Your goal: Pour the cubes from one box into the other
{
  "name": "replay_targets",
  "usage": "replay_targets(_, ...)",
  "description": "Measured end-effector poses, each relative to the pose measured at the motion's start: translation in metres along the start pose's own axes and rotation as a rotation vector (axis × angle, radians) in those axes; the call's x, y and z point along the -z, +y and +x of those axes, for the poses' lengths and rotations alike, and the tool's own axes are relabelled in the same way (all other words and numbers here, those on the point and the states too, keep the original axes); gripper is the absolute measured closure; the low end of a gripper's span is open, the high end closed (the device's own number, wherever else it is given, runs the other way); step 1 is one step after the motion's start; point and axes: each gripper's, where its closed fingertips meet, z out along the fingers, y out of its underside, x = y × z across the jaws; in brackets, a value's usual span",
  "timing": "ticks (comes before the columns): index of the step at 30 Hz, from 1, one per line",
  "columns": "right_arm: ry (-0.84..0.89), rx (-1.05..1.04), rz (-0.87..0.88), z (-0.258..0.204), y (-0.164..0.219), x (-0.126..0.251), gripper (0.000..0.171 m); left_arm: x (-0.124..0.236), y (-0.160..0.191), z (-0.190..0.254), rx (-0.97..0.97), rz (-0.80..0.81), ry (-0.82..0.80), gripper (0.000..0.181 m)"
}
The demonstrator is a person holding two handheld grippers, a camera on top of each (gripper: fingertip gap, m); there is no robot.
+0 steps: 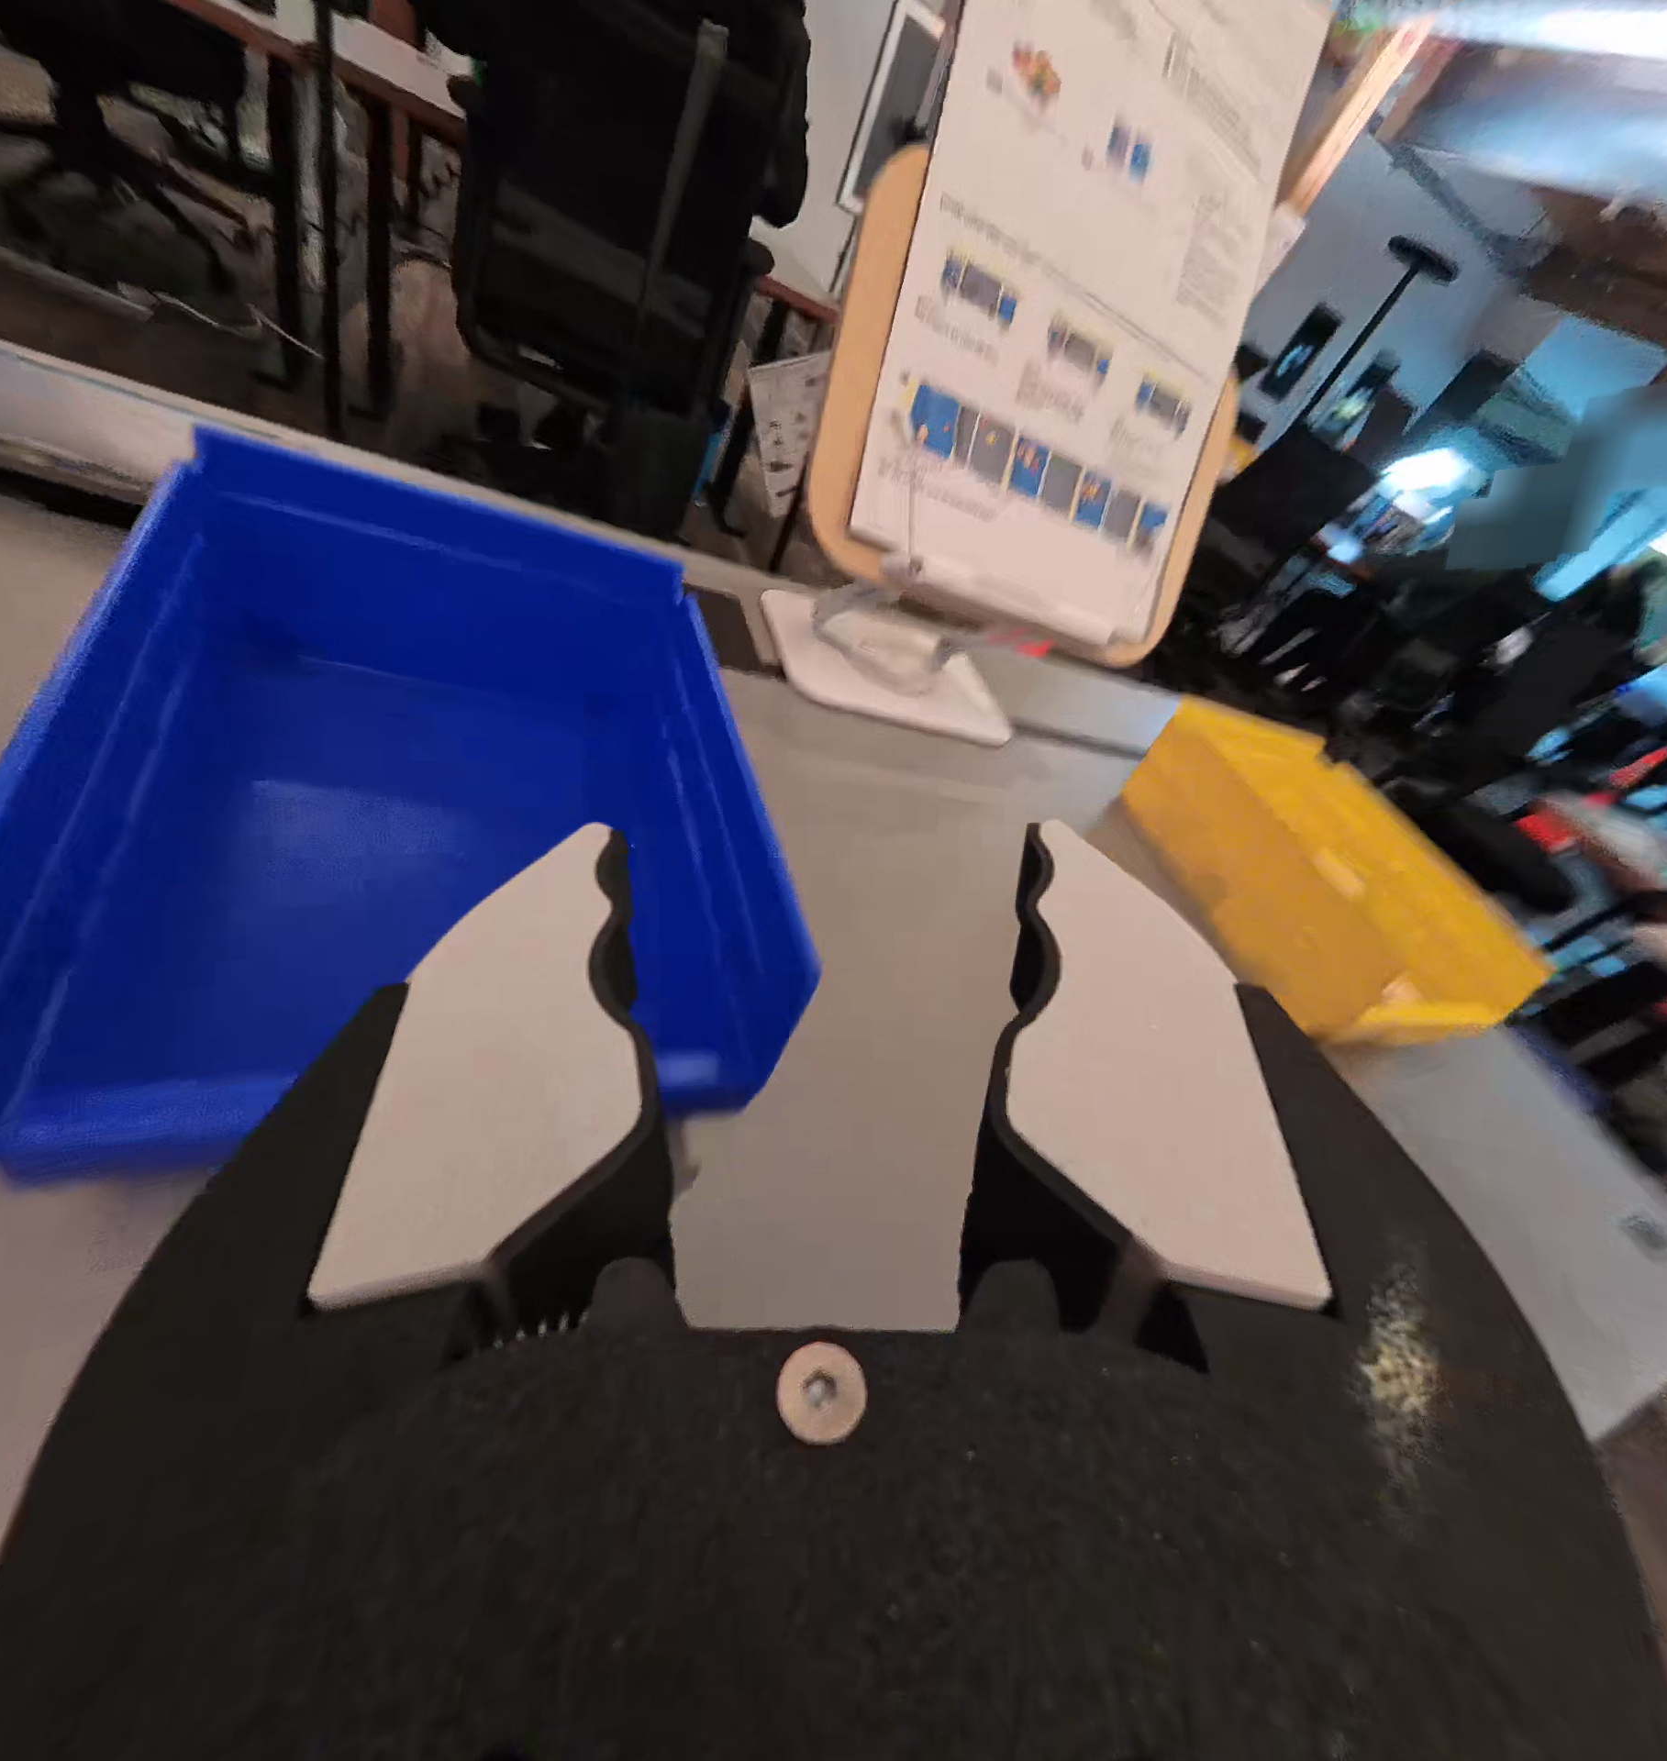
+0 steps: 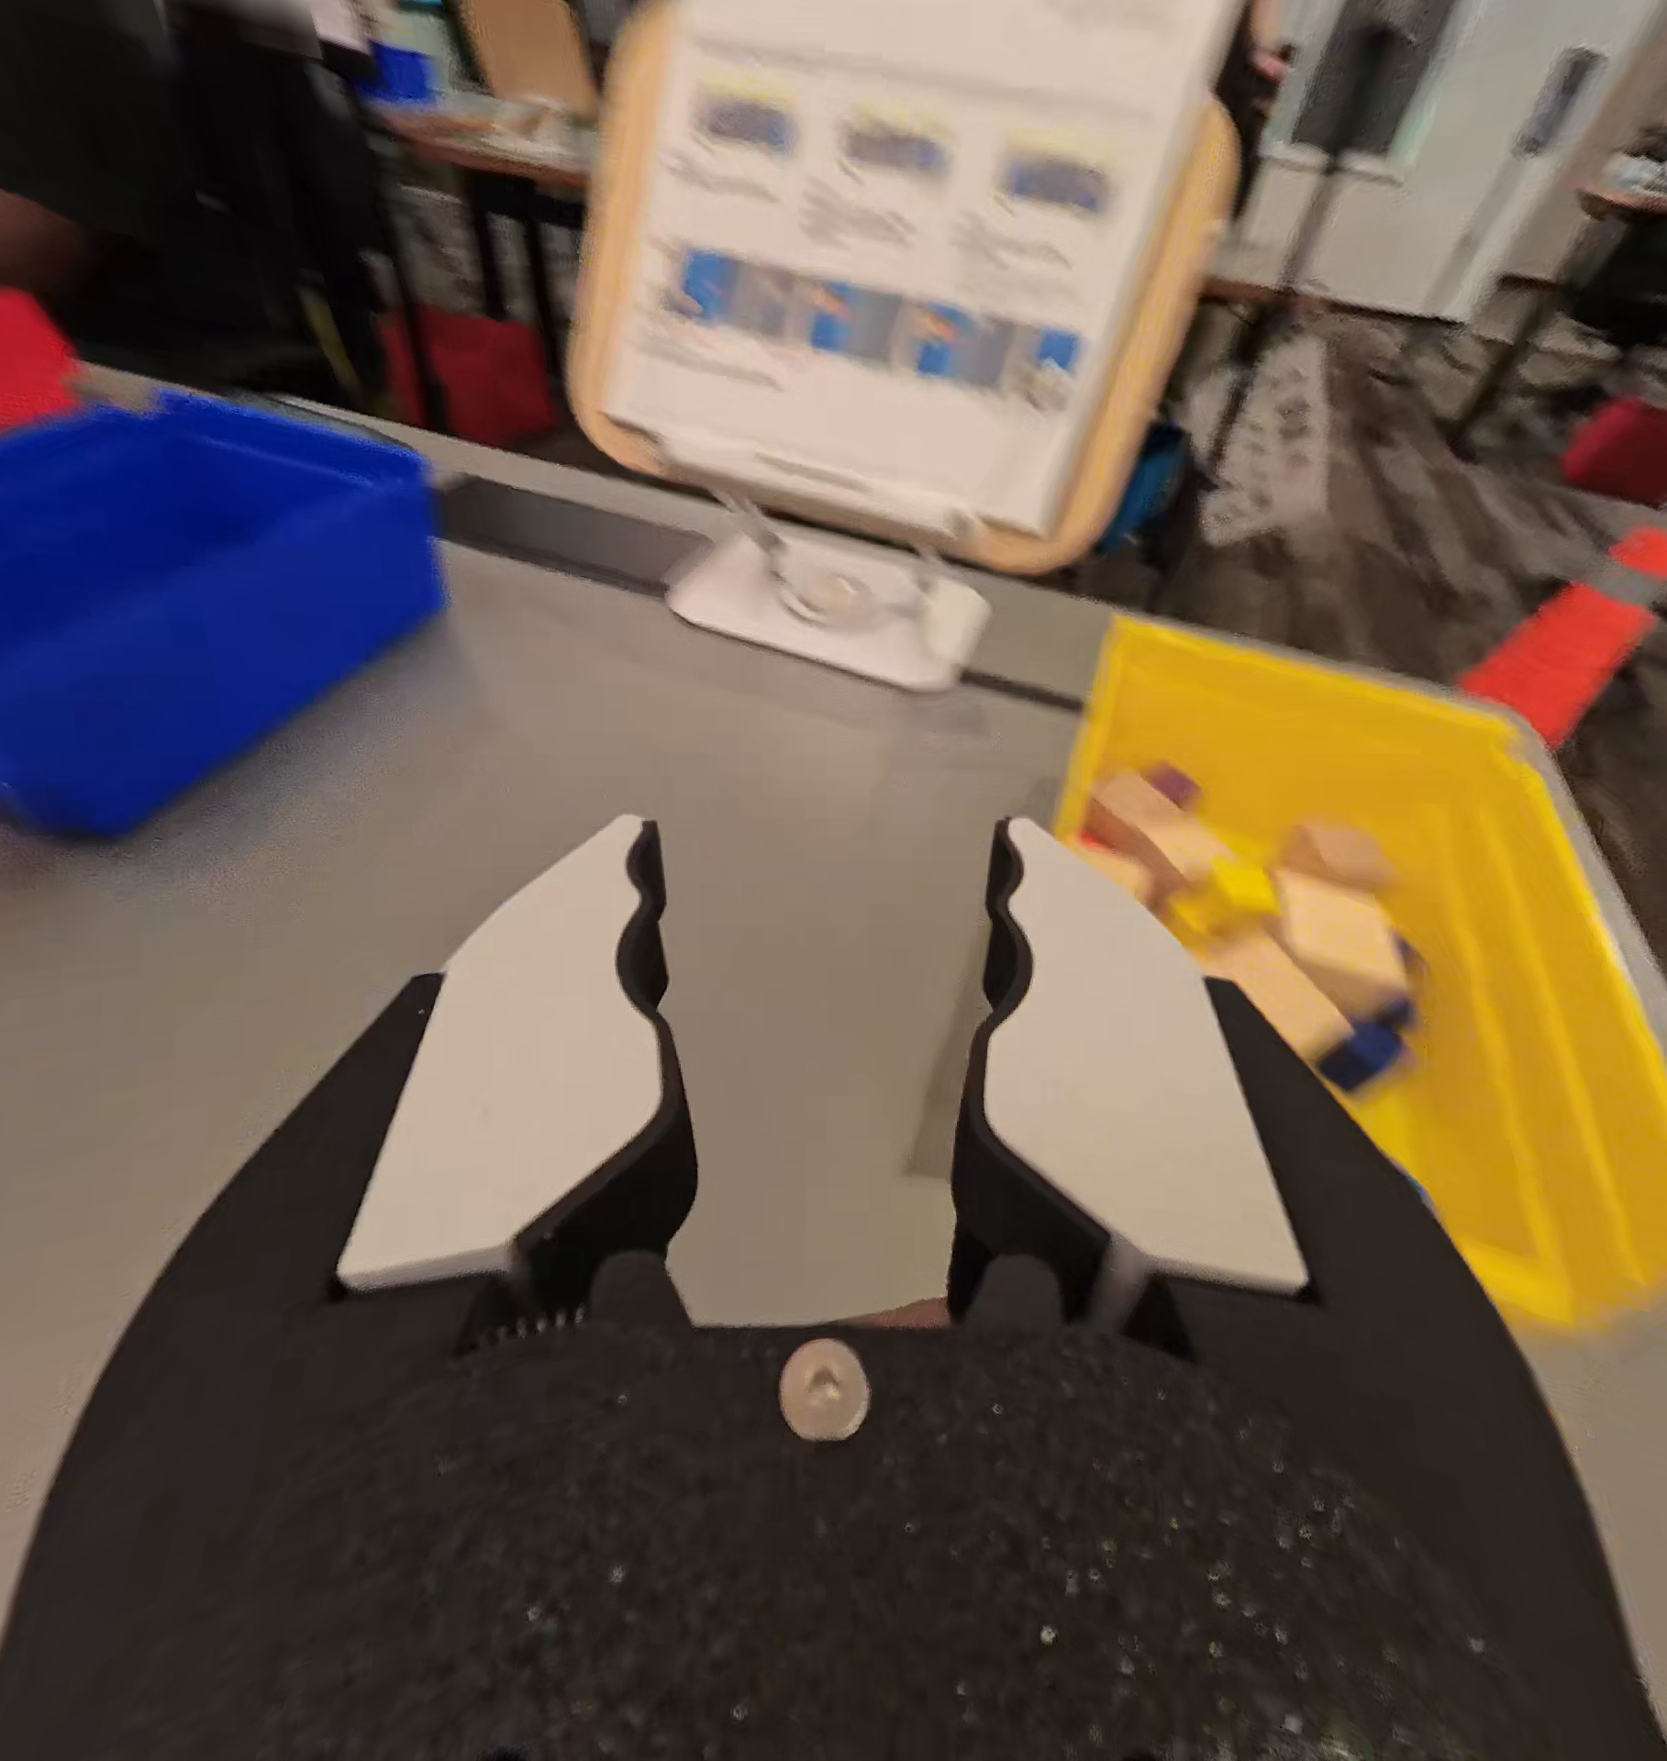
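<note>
A blue box (image 1: 267, 762) sits on the grey table at the left, and I see nothing inside it. It also shows in the right wrist view (image 2: 162, 591) at the far left. A yellow box (image 2: 1496, 953) sits at the right near the table edge and holds several cubes (image 2: 1287, 915), wooden, yellow, blue and purple. In the left wrist view the yellow box (image 1: 1306, 877) shows from the side. My left gripper (image 1: 824, 839) is open and empty, just right of the blue box's near corner. My right gripper (image 2: 829, 839) is open and empty, just left of the yellow box.
A document stand (image 2: 896, 286) with a printed sheet on a white base (image 2: 829, 610) stands at the table's far edge, between the boxes. The grey table (image 2: 715, 743) ends just right of the yellow box. Chairs, tables and red items lie beyond.
</note>
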Motion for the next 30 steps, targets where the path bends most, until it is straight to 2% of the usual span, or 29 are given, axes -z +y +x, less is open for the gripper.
replay_targets(3, 0.144, -0.088, -0.056, 0.066, 0.070, 0.028, 0.105, 0.027, 0.058, -0.014, -0.132, -0.071, -0.131, 0.103)
replay_targets(5, 0.198, -0.173, -0.095, 0.094, 0.110, 0.043, 0.102, 0.038, 0.086, -0.017, -0.165, -0.069, -0.161, 0.103)
replay_targets(6, 0.215, -0.210, -0.098, 0.104, 0.124, 0.049, 0.106, 0.042, 0.099, -0.020, -0.176, -0.077, -0.180, 0.103)
replay_targets(8, 0.257, -0.213, -0.128, 0.120, 0.141, 0.060, 0.103, 0.046, 0.117, -0.029, -0.216, -0.098, -0.236, 0.103)
replay_targets(12, 0.357, -0.153, -0.111, 0.143, 0.158, 0.079, 0.103, 0.039, 0.117, -0.034, -0.277, -0.101, -0.242, 0.103)
replay_targets(15, 0.338, -0.235, -0.162, 0.147, 0.170, 0.076, 0.102, 0.036, 0.116, -0.040, -0.222, -0.097, -0.244, 0.103)
replay_targets(20, 0.327, -0.201, -0.119, 0.142, 0.166, 0.078, 0.103, 0.043, 0.099, -0.043, -0.216, -0.004, -0.258, 0.103)
replay_targets(30, 0.289, -0.236, -0.105, 0.136, 0.162, 0.079, 0.103, 0.036, 0.113, -0.037, -0.216, -0.082, -0.232, 0.108)
